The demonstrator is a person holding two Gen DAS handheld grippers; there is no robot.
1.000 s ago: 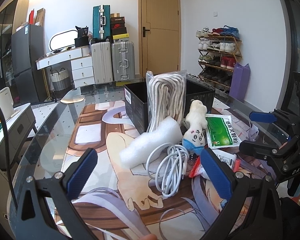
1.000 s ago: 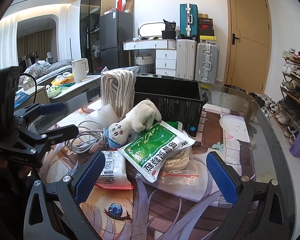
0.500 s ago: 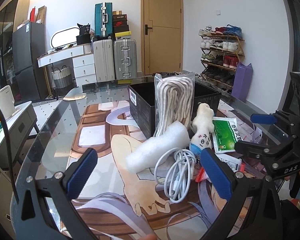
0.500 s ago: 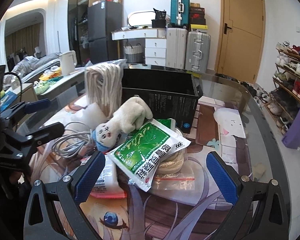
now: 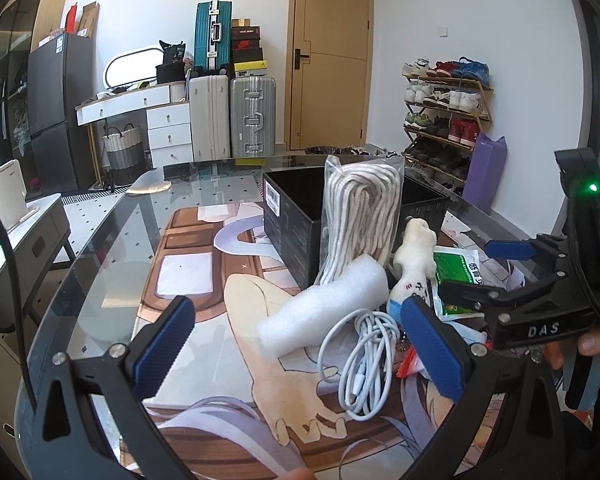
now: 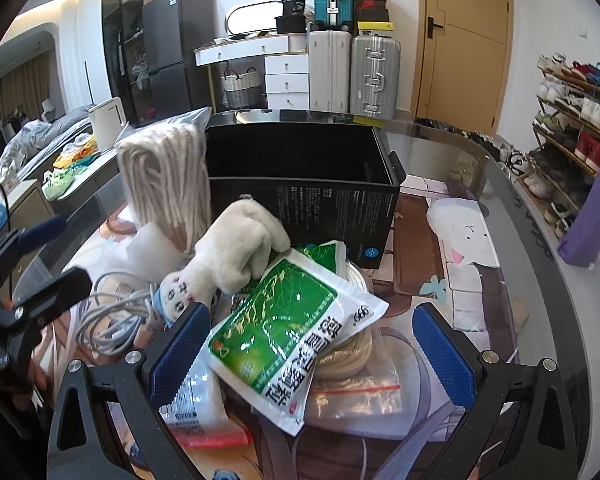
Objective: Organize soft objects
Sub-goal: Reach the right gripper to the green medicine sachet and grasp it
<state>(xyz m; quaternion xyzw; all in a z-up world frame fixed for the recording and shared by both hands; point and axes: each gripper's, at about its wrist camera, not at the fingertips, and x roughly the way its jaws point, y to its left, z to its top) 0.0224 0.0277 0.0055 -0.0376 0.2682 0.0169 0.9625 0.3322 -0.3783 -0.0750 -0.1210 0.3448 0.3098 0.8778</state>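
Glass-topped table (image 5: pixel 112 240) with a cartoon mat, suitcases and a shoe rack behind: my soft clutter lies heaped just in front of one open black box (image 6: pixel 300 184), nothing in it that I can see. Both my tools hang above the heap with fingers spread wide, empty — left gripper (image 5: pixel 300 344) over the cable, right gripper (image 6: pixel 312 344) over the packets.

Counted: one bagged rope bundle (image 5: pixel 360 216) leaning on the box, one foam roll (image 5: pixel 324 312), one coiled white cable (image 5: pixel 360 360), one plush toy (image 6: pixel 236 256), one green sachet (image 6: pixel 284 332), one white packet (image 6: pixel 196 396), one zip bag holding a pale coil (image 6: pixel 352 392).

I judge all of it light and yielding. The plush should pinch well at its body; the sachet looks slippery, best taken by an edge; the cable may unravel unless gripped across its loops.
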